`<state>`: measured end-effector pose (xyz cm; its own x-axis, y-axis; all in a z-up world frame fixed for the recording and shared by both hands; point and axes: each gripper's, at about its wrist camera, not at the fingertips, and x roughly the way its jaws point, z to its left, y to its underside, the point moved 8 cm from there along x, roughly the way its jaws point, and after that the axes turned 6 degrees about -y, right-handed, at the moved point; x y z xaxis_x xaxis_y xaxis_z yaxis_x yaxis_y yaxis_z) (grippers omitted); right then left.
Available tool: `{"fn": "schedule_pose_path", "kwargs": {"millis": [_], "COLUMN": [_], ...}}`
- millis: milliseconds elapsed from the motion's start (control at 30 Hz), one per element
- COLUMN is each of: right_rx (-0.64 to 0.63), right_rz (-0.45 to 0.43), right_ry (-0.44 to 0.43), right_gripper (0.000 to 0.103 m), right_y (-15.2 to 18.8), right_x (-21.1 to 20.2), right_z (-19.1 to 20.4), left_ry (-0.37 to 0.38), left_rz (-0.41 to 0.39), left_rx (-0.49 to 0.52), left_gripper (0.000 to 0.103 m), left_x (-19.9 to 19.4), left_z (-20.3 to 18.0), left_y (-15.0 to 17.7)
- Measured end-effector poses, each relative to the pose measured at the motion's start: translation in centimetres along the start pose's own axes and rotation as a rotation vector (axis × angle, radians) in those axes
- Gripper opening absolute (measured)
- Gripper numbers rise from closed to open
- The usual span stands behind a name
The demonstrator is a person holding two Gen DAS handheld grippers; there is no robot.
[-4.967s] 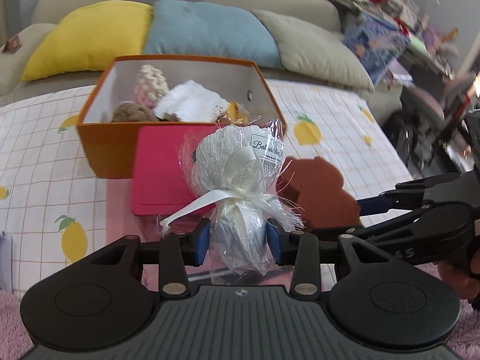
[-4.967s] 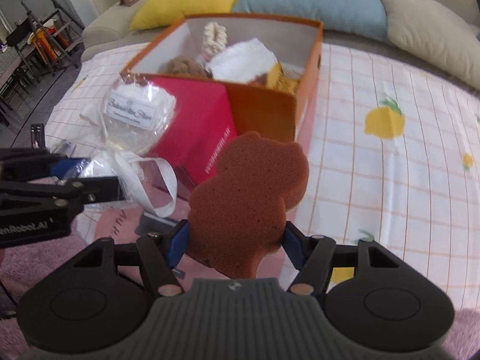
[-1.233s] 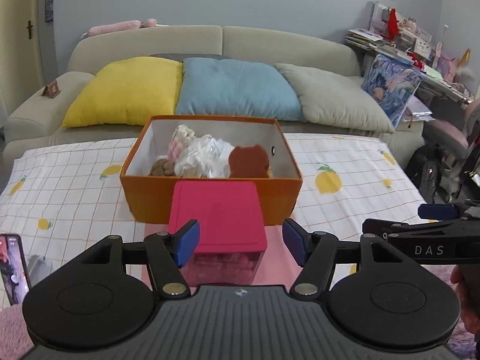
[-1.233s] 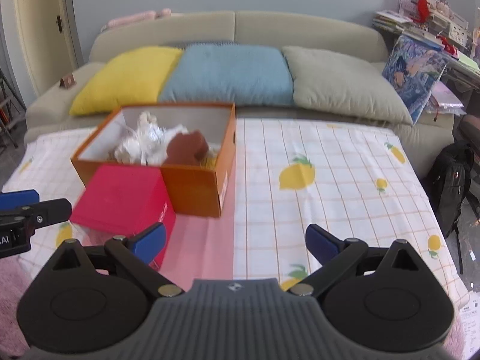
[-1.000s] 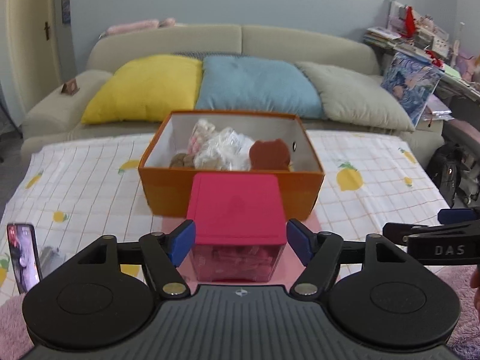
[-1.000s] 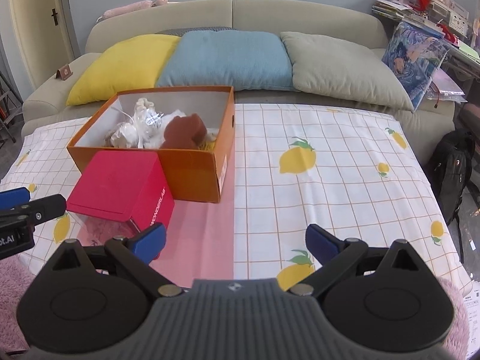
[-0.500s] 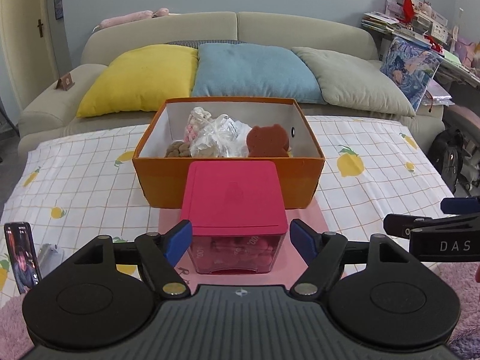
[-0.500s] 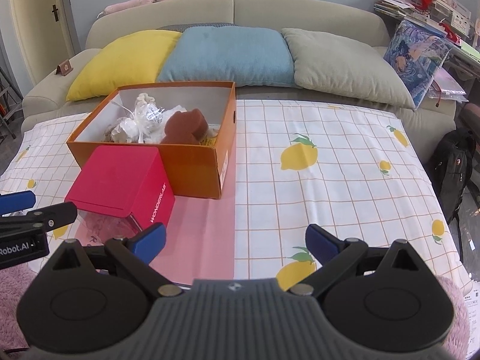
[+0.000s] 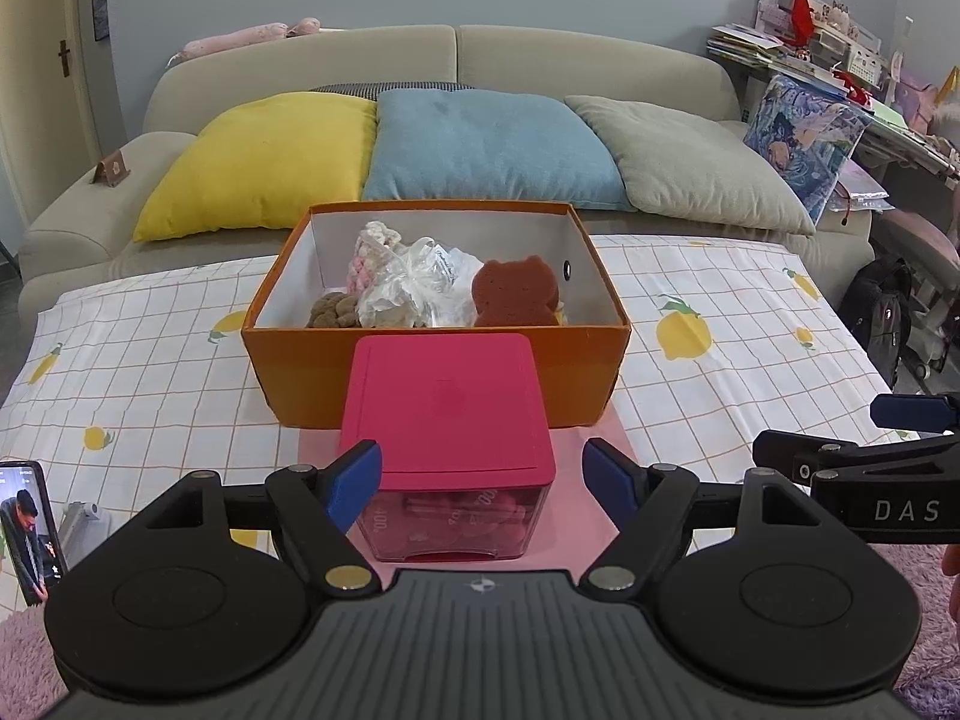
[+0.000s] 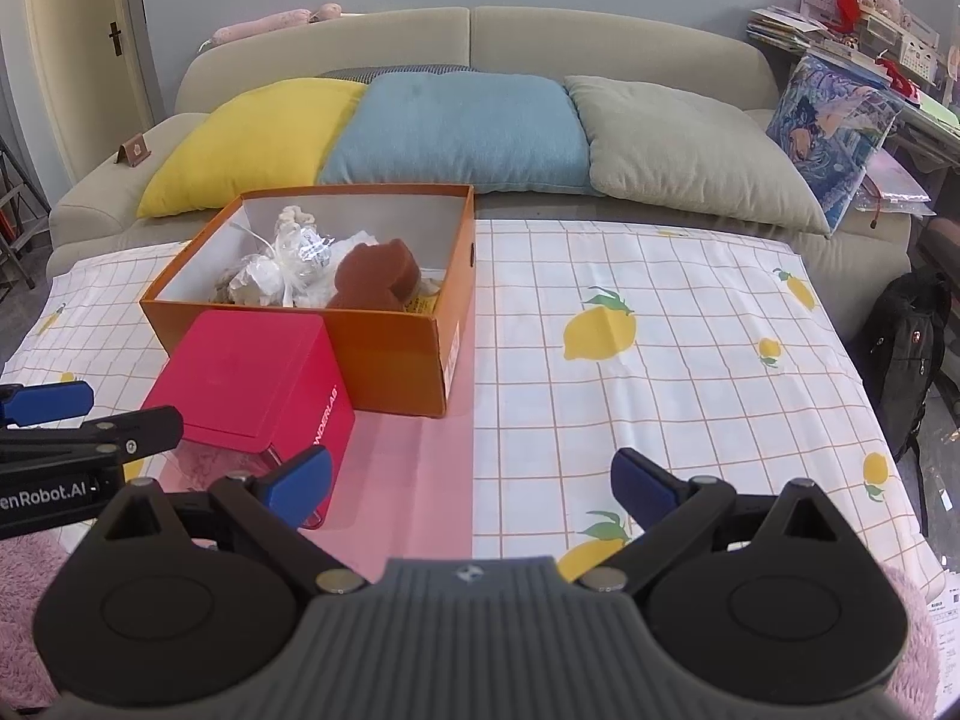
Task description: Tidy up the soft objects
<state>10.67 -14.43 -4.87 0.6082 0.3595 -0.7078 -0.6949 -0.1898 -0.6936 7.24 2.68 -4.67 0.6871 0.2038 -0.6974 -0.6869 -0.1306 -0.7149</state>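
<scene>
grippers 2: left (image 9: pixel 483 474), right (image 10: pixel 471 480) | orange box (image 9: pixel 420 384) 1 | pink-lidded box (image 9: pixel 447 402) 1 | brown sponge (image 9: pixel 513 294) 1 | wrapped bundle (image 9: pixel 414 291) 1 | knit piece (image 9: pixel 372 246) 1 | brown lump (image 9: pixel 333 309) 1 | pillows 3: yellow (image 9: pixel 258 162), blue (image 9: pixel 486 150), grey (image 9: pixel 684 162) | phone (image 9: pixel 27 531) 1 | backpack (image 10: pixel 915 348) 1

**A lived-in home sitting room**

A long beige fabric sofa (image 9: pixel 456 60) lines the grey-blue wall, carrying a yellow cushion (image 9: pixel 258 159), a blue cushion (image 9: pixel 486 147) and a grey-beige cushion (image 9: pixel 690 159). In front lies a white lemon-print checked cloth (image 10: pixel 660 360). A cluttered side shelf of papers and trinkets (image 10: pixel 852 6) (right edge), a black backpack (image 10: pixel 912 348) and a cream interior door (image 10: pixel 72 48) complete the domestic look.
</scene>
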Motion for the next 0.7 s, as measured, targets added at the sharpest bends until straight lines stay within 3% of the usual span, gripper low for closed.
{"fn": "schedule_pose_path", "kwargs": {"millis": [700], "right_rx": [-0.008], "right_rz": [-0.006], "right_ry": [-0.001], "right_gripper": [0.097], "right_y": [-0.12], "right_x": [-0.06], "right_z": [0.4], "left_ry": [-0.007], "left_rz": [0.002], "left_rx": [0.014], "left_gripper": [0.089], "left_x": [0.15], "left_z": [-0.07], "left_y": [-0.22]}}
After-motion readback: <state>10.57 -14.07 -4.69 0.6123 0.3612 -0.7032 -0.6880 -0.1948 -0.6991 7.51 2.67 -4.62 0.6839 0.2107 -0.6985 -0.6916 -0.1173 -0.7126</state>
